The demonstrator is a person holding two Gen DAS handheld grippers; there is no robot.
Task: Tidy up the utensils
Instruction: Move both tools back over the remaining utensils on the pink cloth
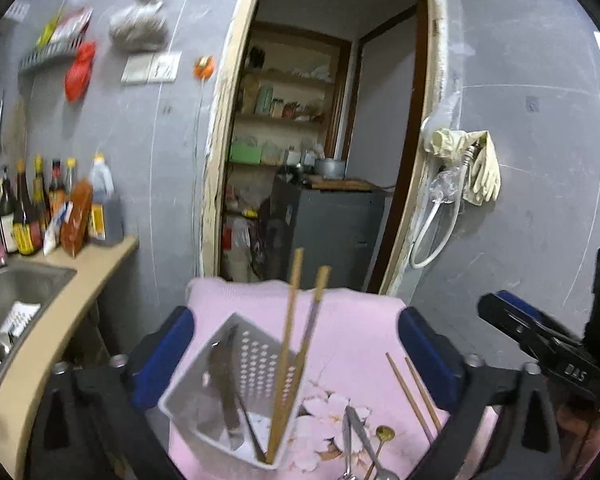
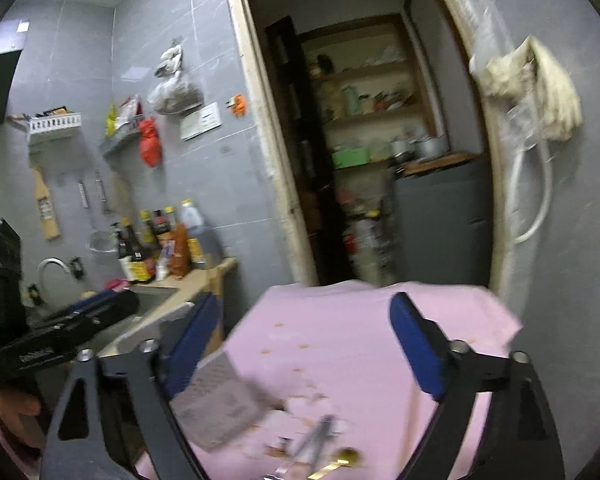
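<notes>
A white perforated utensil holder point(image 1: 236, 392) stands on the pink floral cloth point(image 1: 352, 320). It holds a pair of wooden chopsticks point(image 1: 290, 356), a metal-tipped pair and dark metal utensils point(image 1: 224, 380). My left gripper point(image 1: 296, 356) is open and empty, its blue pads either side of the holder. Loose chopsticks point(image 1: 414, 392), metal utensils point(image 1: 358, 440) and a gold spoon point(image 1: 384, 434) lie on the cloth to the right. My right gripper point(image 2: 300, 344) is open and empty above the cloth point(image 2: 340, 328). The holder point(image 2: 220, 400) is blurred at its lower left, and the gold spoon point(image 2: 346, 458) lies near the bottom edge.
A counter point(image 1: 60, 312) with a steel sink point(image 1: 16, 304) and sauce bottles point(image 1: 40, 208) stands to the left. An open doorway point(image 1: 320, 152) to a storeroom is behind the table. Gloves and a hose point(image 1: 472, 164) hang on the right wall.
</notes>
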